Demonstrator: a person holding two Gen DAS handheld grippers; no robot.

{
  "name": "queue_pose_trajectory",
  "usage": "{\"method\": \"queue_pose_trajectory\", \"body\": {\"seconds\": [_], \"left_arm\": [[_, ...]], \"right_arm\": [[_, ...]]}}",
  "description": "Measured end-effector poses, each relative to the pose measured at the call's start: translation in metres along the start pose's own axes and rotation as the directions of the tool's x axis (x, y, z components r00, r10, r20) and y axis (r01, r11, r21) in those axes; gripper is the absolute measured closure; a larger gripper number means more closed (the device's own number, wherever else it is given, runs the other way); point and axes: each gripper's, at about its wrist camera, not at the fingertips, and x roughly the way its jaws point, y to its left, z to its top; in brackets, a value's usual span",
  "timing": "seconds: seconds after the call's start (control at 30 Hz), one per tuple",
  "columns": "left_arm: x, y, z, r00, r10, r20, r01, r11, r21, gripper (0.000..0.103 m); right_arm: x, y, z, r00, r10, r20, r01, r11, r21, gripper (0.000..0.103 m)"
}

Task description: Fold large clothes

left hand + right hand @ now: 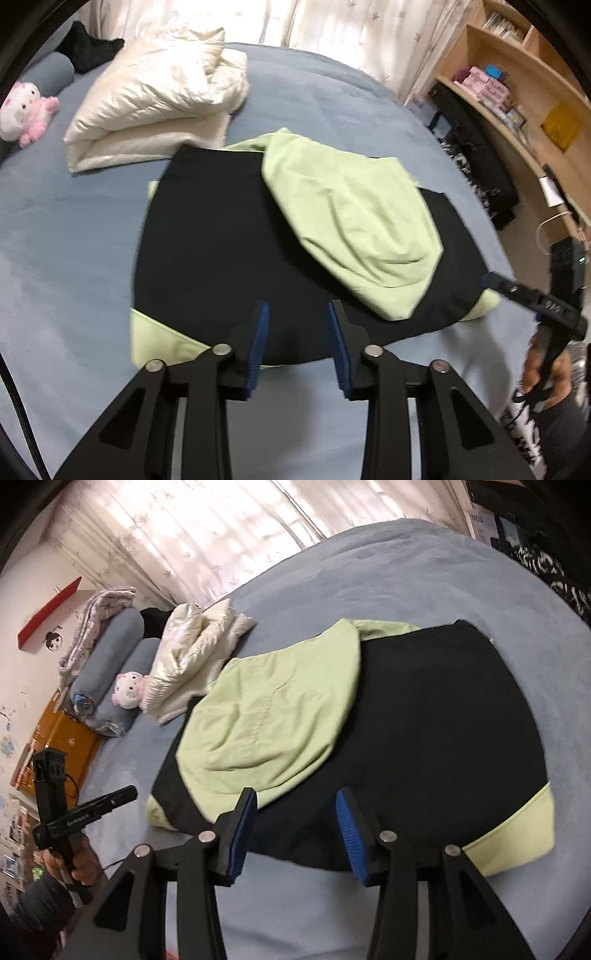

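A large black garment (pixel 221 240) with light green trim lies flat on the blue bed (pixel 74 240). A light green part (pixel 351 221) is folded across its upper right. In the left wrist view my left gripper (pixel 299 306) hovers open over the garment's near hem, with nothing between its blue pads (pixel 258 339). My right gripper (pixel 297 794) is open too, above the near edge of the black cloth (pixel 424 720), beside the green fold (pixel 273 709). Neither gripper holds the cloth. Each gripper shows in the other's view, held by a hand (pixel 535 365).
A folded cream puffy jacket (pixel 155 103) lies on the bed behind the garment. A pink and white plush toy (pixel 26 110) and grey bolsters (pixel 107 653) sit at the head end. Wooden shelves (pixel 517 92) stand along the right side, curtains (pixel 184 535) behind.
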Motion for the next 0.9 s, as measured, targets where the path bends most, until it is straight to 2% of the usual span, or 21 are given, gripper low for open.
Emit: {"method": "queue_pose_trajectory", "body": {"seconds": [0.17, 0.3, 0.4, 0.5, 0.57, 0.6, 0.63, 0.67, 0.8, 0.83, 0.9], "left_arm": [[0.025, 0.0, 0.004, 0.996, -0.09, -0.01, 0.089, 0.993, -0.073, 0.071], [0.056, 0.009, 0.016, 0.985, -0.17, -0.015, 0.165, 0.974, -0.156, 0.071], [0.078, 0.016, 0.024, 0.984, -0.178, -0.013, 0.172, 0.964, -0.204, 0.071], [0.098, 0.025, 0.029, 0.978, -0.208, -0.006, 0.198, 0.943, -0.269, 0.071], [0.108, 0.028, 0.03, 0.973, -0.229, 0.005, 0.22, 0.927, -0.302, 0.092], [0.112, 0.026, 0.031, 0.974, -0.225, 0.003, 0.215, 0.926, -0.309, 0.094], [0.112, 0.024, 0.032, 0.978, -0.209, 0.006, 0.2, 0.93, -0.307, 0.097], [0.111, 0.02, 0.032, 0.982, -0.19, 0.02, 0.187, 0.936, -0.298, 0.099], [0.095, -0.005, 0.027, 0.986, -0.151, 0.074, 0.164, 0.959, -0.232, 0.1], [0.097, -0.009, 0.024, 0.987, -0.144, 0.066, 0.155, 0.963, -0.221, 0.1], [0.116, -0.021, 0.013, 0.997, -0.079, 0.007, 0.079, 0.982, -0.173, 0.099]], "right_arm": [[0.026, -0.001, -0.008, 0.999, 0.027, -0.024, -0.025, 0.998, 0.062, 0.057], [0.056, -0.013, -0.009, 0.997, 0.06, -0.04, -0.054, 0.989, 0.136, 0.057], [0.073, -0.022, -0.007, 0.995, 0.092, -0.029, -0.085, 0.979, 0.187, 0.057], [0.086, -0.026, -0.003, 0.992, 0.127, 0.021, -0.128, 0.968, 0.214, 0.057], [0.092, -0.024, 0.0, 0.99, 0.132, 0.038, -0.138, 0.968, 0.21, 0.058], [0.094, -0.022, 0.001, 0.99, 0.135, 0.046, -0.142, 0.969, 0.201, 0.063], [0.096, -0.017, 0.003, 0.99, 0.133, 0.049, -0.14, 0.974, 0.18, 0.073], [0.096, -0.012, 0.005, 0.993, 0.11, 0.047, -0.116, 0.982, 0.152, 0.097], [0.067, 0.007, 0.011, 0.99, 0.04, 0.138, -0.046, 0.998, 0.041, 0.097], [0.061, 0.008, 0.01, 0.988, 0.014, 0.152, -0.018, 1.0, 0.025, 0.097], [0.069, 0.005, 0.006, 0.99, -0.075, 0.12, 0.076, 0.997, -0.004, 0.097]]}}
